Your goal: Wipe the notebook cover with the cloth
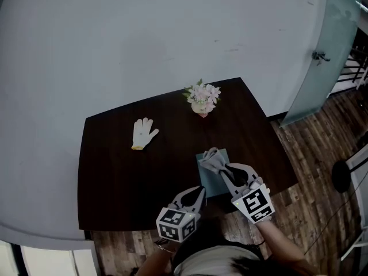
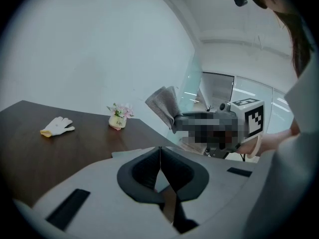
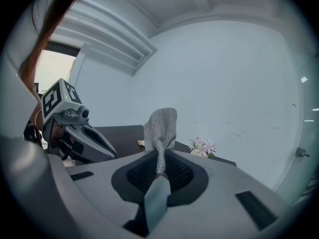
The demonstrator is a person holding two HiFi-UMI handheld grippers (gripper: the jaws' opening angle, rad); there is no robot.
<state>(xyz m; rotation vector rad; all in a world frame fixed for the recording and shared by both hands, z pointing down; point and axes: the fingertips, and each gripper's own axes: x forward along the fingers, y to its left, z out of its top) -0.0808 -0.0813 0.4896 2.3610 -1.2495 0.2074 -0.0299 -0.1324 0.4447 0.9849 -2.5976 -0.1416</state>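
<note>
- Saw a teal notebook lying flat on the dark table, on the person's side of the flower pot and close to the near table edge.
- Found the right gripper clamped on a grey cloth, pads pressed onto a narrow pinch of fabric, the rest standing past the jaw tips in a loose fold.
- Noted the cloth over the notebook's end nearest the flower pot; could not tell whether it touched the cover or hung just above it.
- Found the left gripper with jaws closed together on nothing, pads meeting in a thin line in the left gripper view.
- Placed the left gripper at the notebook's corner farthest from the flower pot, just left of the right gripper; could not tell whether it touched the notebook.
- Spotted a white glove lying flat to the left of the flower pot, well apart from the notebook and both grippers.
- Made out pink and white flowers standing upright in the flower pot, near the far table edge by the pale wall.
</note>
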